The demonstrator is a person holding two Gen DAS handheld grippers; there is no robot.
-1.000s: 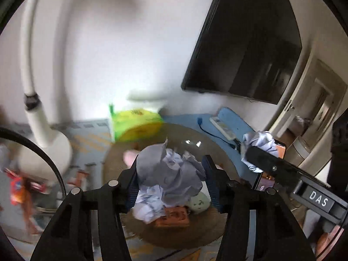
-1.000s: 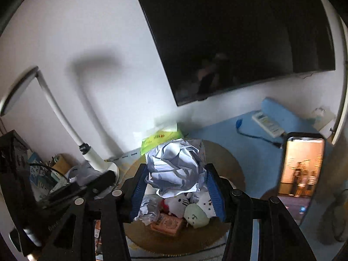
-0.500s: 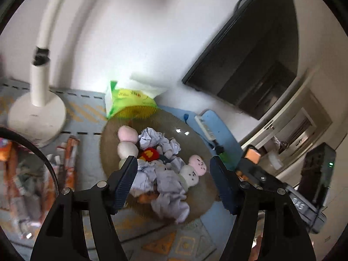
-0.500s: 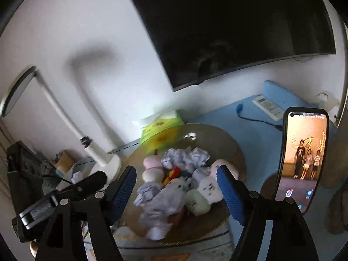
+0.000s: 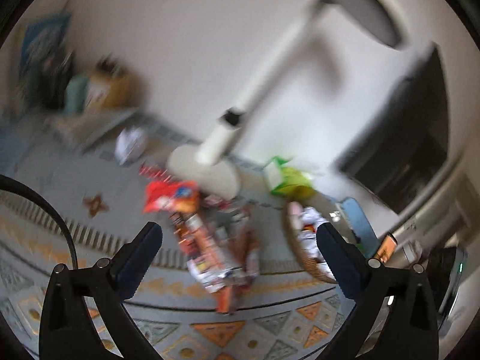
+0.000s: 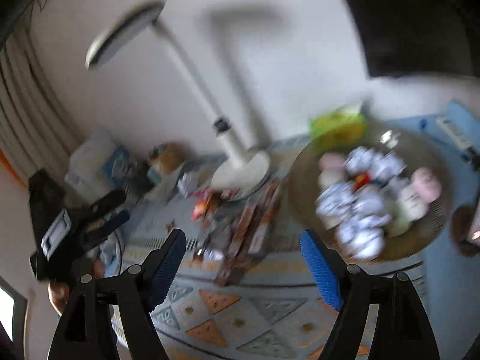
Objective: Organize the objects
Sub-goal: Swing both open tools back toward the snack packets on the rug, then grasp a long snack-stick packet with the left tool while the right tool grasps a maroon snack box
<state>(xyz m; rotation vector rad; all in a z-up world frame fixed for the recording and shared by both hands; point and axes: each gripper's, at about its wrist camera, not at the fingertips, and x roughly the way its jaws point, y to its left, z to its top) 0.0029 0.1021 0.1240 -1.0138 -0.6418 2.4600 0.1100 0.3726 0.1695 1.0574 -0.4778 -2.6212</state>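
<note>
My left gripper [image 5: 240,240] and right gripper [image 6: 241,247], jaws just widened, hold nothing; snack packets [image 5: 210,246] lie ahead, lamp base [image 5: 207,171] beyond, basket [image 6: 420,225] right.

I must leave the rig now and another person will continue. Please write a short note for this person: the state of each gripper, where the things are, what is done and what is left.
Left gripper: jaws have just been opening, now wide apart, nothing between them.
Right gripper: jaws have also just been opening, empty.
Round woven tray: holds the crumpled paper balls and small plush toys; both papers carried a second ago now lie there.
Snack packets: in a loose pile on the patterned cloth, in front of the lamp base, left of the tray.
One more paper ball lies by the wall.
Left: probably the packets and that ball. The pictures are blurred.
</note>
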